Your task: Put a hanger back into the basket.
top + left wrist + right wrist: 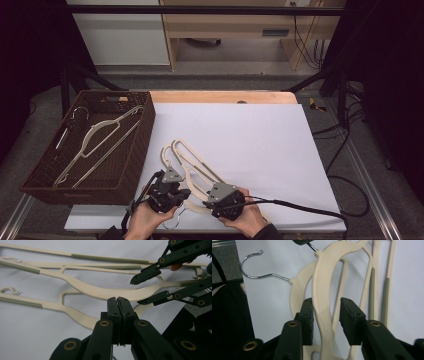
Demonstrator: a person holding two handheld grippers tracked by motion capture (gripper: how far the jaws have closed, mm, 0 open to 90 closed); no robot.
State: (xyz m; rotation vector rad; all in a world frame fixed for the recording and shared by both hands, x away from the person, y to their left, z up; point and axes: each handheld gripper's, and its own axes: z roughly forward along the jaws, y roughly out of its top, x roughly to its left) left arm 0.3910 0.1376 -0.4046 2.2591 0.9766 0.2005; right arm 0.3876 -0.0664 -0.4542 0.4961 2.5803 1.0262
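cream hangers (192,167) | two, overlapping | flat on white sheet, near edge | chrome hook (259,265) at near end

We note two hand-held grippers of black linked bars with brass-coloured pivot rivets: left gripper (167,192), right gripper (223,199). Each carries a grey three-cornered top plate and flat black jaw pads. A thick black cable (300,207) trails rightward. Dark sleeves (267,233) cover the wrists.
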